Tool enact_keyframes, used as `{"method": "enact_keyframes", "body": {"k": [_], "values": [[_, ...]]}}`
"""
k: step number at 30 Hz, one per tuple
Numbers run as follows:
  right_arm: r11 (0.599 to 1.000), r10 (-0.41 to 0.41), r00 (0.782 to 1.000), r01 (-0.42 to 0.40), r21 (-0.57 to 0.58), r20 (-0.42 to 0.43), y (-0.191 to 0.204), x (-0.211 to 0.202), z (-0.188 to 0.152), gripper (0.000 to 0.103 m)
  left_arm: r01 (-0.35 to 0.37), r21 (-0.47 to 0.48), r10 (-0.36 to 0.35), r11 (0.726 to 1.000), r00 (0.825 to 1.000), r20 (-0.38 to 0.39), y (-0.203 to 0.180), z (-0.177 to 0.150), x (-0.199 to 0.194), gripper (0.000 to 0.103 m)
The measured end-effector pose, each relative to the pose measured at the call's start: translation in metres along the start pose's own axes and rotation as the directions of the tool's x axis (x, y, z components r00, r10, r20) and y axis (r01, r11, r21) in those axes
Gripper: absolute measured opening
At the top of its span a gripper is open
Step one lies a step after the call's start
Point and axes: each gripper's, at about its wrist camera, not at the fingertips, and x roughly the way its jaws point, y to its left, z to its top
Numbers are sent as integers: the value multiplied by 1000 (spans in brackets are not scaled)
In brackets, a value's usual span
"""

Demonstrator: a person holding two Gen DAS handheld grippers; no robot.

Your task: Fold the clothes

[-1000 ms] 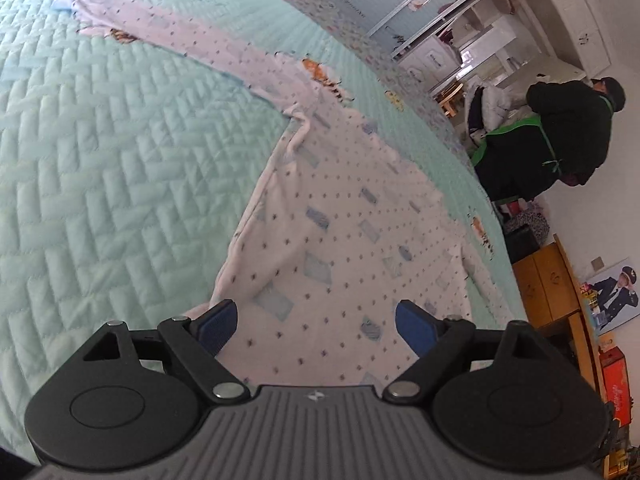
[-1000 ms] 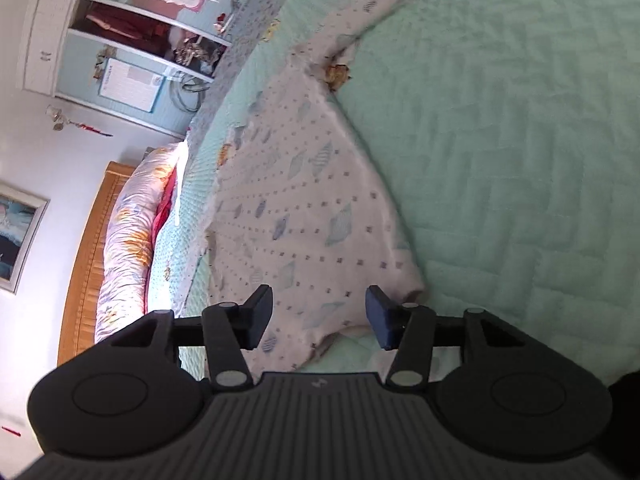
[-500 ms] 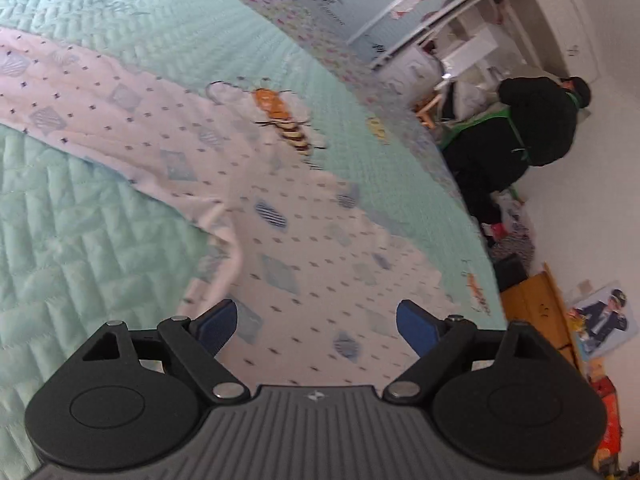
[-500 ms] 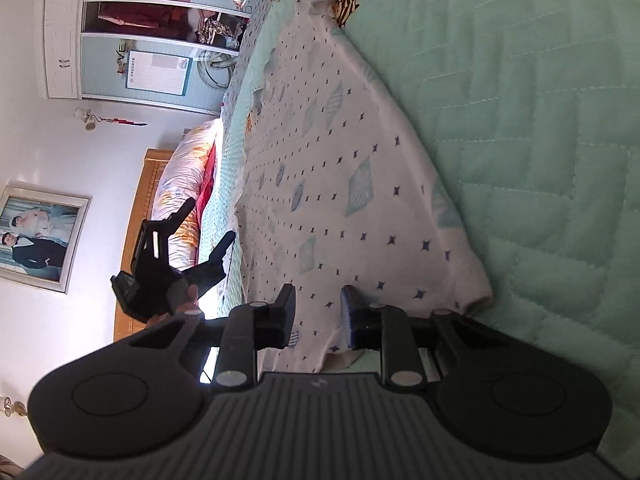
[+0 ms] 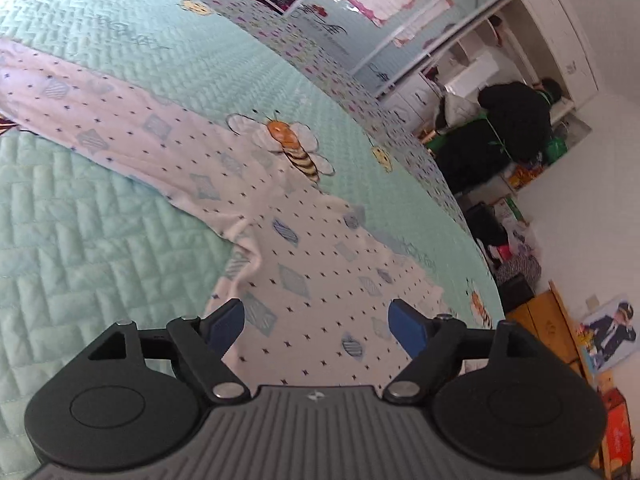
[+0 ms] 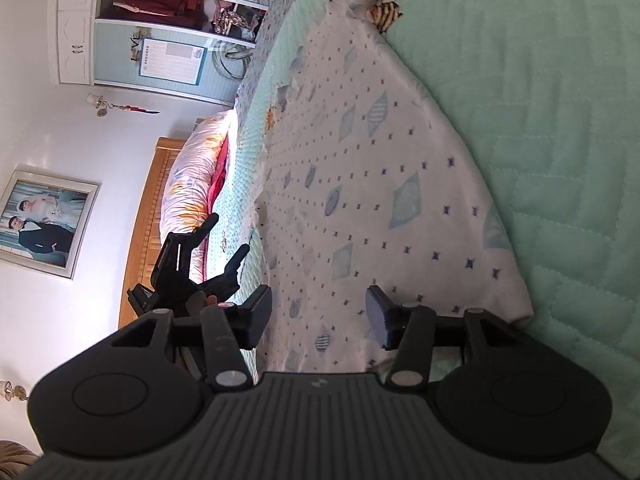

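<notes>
A white garment (image 5: pixel 304 240) with blue diamonds and small stars lies spread on the bed, one sleeve stretching off to the left. A bee patch (image 5: pixel 294 148) sits near its far edge. My left gripper (image 5: pixel 316 326) hovers low over the garment's body, its jaws opening, cloth beneath them but not pinched. In the right wrist view the same garment (image 6: pixel 360 184) runs away from me, its corner by my right gripper (image 6: pixel 319 314). Those jaws are opening too, over the hem without pressing it. The left gripper (image 6: pixel 228 238) shows at the left there.
A mint green quilted bedspread (image 5: pixel 80 248) covers the bed (image 6: pixel 560 160). A rolled floral duvet (image 6: pixel 192 184) lies against a wooden headboard (image 6: pixel 146 208). A person in dark clothes (image 5: pixel 508 128) bends at white shelves beyond the bed. A wooden cabinet (image 5: pixel 540 328) stands at the right.
The left gripper slid along the garment toward the sleeve and bee patch. The right gripper's jaws narrowed over the hem, then spread again. The left gripper came into the right wrist view.
</notes>
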Motion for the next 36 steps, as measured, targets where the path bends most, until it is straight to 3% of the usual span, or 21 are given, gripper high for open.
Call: {"method": "enact_keyframes", "body": {"k": [2,4,8,12,16,19,23,27,32,36], "values": [[1000,-10,1000,10,1,10,0,1,2,57,-69,-16,69,997,997,-38,8,-8,17,79],[1000,-22,1000,21,19,16,-6,-1,3,52,-53,-34,53,998,999,-4,13,-14,14,79],[999,21,999,-22,46,36,-11,-9,6,54,-118,21,119,993,993,-10,-1,-17,1,79],[993,93,991,-100,69,97,-13,-21,14,65,-92,18,92,996,995,-27,-7,-30,-16,81],[992,100,984,-110,62,148,-12,-31,23,66,-109,32,110,994,992,-61,-8,-49,-24,81],[991,97,978,-112,74,184,-16,-41,29,67,-127,52,129,991,991,-37,-5,-57,-34,81],[994,70,978,-86,74,198,-18,-44,29,67,-166,-27,167,986,985,46,10,-53,-53,81],[998,35,983,-43,41,178,-12,-37,27,67,-223,-174,245,959,962,118,33,-45,-73,82],[1000,7,991,-6,-4,134,9,-19,23,67,-219,-335,295,916,935,196,50,-29,-90,82],[987,-65,994,78,-142,93,48,6,22,70,-196,-444,352,874,885,303,59,-3,-99,82]]}}
